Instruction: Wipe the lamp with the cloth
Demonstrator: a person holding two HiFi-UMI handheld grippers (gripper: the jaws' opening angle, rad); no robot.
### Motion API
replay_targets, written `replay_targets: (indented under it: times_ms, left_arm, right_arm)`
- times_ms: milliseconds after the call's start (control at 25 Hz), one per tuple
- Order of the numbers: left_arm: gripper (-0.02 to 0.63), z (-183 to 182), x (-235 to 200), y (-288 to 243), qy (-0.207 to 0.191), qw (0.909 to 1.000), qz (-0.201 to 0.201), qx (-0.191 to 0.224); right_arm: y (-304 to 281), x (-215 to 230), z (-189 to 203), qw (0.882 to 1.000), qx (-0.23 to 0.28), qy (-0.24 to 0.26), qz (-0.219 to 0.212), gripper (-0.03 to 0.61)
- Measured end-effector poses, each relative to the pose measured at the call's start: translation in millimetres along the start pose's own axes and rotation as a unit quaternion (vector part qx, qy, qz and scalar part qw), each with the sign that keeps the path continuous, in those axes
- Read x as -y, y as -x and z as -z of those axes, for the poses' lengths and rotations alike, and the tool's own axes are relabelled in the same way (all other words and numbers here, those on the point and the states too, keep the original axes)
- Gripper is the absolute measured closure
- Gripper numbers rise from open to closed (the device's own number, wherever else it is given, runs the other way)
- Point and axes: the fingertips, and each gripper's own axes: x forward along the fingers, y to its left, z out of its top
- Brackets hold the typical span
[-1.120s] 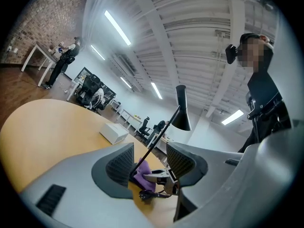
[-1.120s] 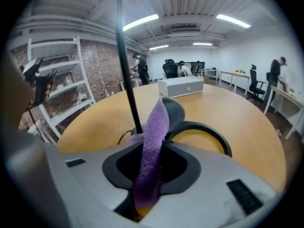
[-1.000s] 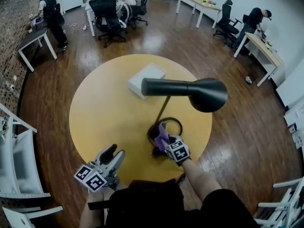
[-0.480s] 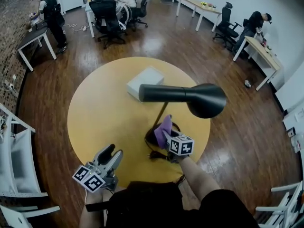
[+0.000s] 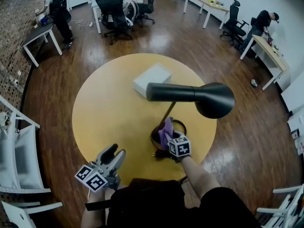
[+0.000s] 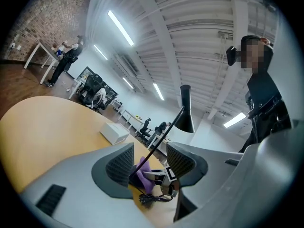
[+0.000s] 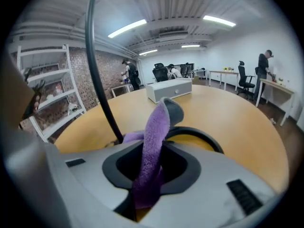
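Note:
A black desk lamp stands on the round yellow table (image 5: 104, 108). Its shade (image 5: 214, 99) hangs over the table's right side, and a thin stem (image 7: 97, 80) slants down to a ring base (image 5: 176, 124). My right gripper (image 5: 168, 137) is shut on a purple cloth (image 5: 166, 129), which it holds down at the ring base (image 7: 202, 139) beside the foot of the stem. The cloth (image 7: 154, 141) stands up from between the jaws. My left gripper (image 5: 114, 153) rests open with nothing between its fingers near the table's front left edge, away from the lamp (image 6: 185, 113).
A white box (image 5: 152, 79) lies on the table behind the lamp. A black cable (image 5: 159, 153) trails off the base toward the front edge. Desks, office chairs and people stand far back in the room. White shelving (image 5: 14, 146) is at the left.
My right gripper has shifted a little along the lamp base with the cloth and rolled slightly. The left gripper has stayed put.

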Motion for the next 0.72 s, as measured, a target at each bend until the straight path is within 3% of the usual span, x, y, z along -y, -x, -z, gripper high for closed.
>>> replay_targets:
  times_ms: [280, 440, 560, 640, 720]
  left_arm:
    - [0.405, 9, 0, -15, 0.008, 0.9992, 0.030, -0.023]
    - [0.405, 13, 2, -23, 0.011, 0.9983, 0.046, -0.034]
    - [0.405, 14, 5, -26, 0.011, 0.9976, 0.057, -0.038]
    - [0.405, 12, 4, -26, 0.012, 0.9973, 0.062, -0.039]
    - [0.405, 10, 2, -25, 0.013, 0.9971, 0.064, -0.039]
  right_arm:
    - [37, 57, 39, 0.996, -0.018, 0.050, 0.072, 0.487]
    - [50, 72, 47, 0.991, -0.038, 0.036, 0.120, 0.486]
    - [65, 48, 39, 0.991, -0.022, 0.083, 0.102, 0.488]
    - [72, 17, 25, 0.987, 0.003, 0.149, 0.062, 0.488]
    - [75, -22, 10, 0.976, 0.023, 0.218, 0.006, 0.488]
